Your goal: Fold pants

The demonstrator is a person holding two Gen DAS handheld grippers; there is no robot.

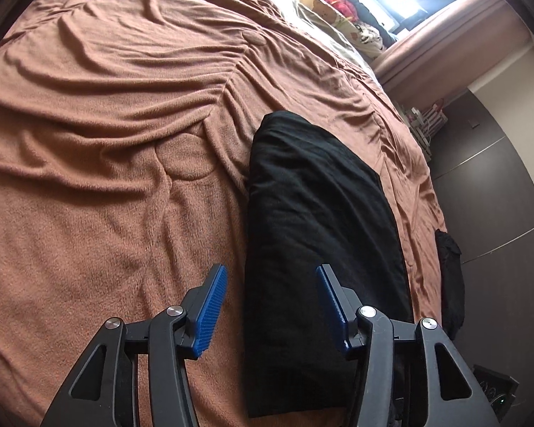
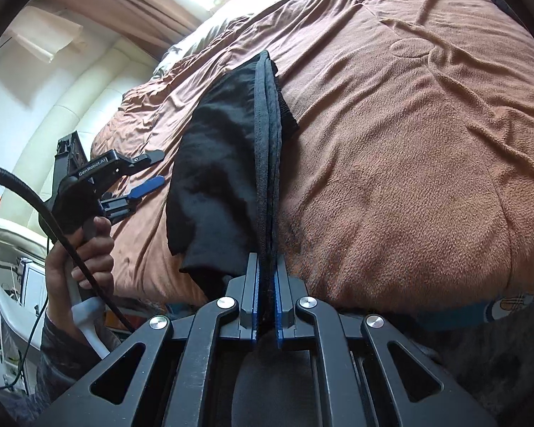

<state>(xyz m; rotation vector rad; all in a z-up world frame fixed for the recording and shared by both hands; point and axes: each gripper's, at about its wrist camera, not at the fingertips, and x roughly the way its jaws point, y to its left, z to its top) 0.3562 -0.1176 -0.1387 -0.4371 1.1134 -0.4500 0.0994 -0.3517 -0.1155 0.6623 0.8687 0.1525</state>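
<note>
Black pants (image 1: 320, 235) lie folded in a long strip on the brown blanket (image 1: 106, 178). My left gripper (image 1: 272, 306) hangs open over their near end, and the blue pads (image 1: 213, 306) touch no cloth. In the right wrist view the pants (image 2: 224, 178) run away from me, with their stitched edge lifted into a ridge. My right gripper (image 2: 266, 284) is shut on that edge at its near end. The left gripper (image 2: 160, 167), held by a person's hand (image 2: 85, 249), shows open just left of the pants.
The brown blanket (image 2: 427, 142) covers the whole bed in wrinkles. Pillows and soft toys (image 1: 341, 7) sit at the far end under a bright window. Dark floor (image 1: 498, 178) lies past the bed's right edge, where another black cloth (image 1: 448, 277) hangs. A cable (image 2: 35, 199) trails from the left gripper.
</note>
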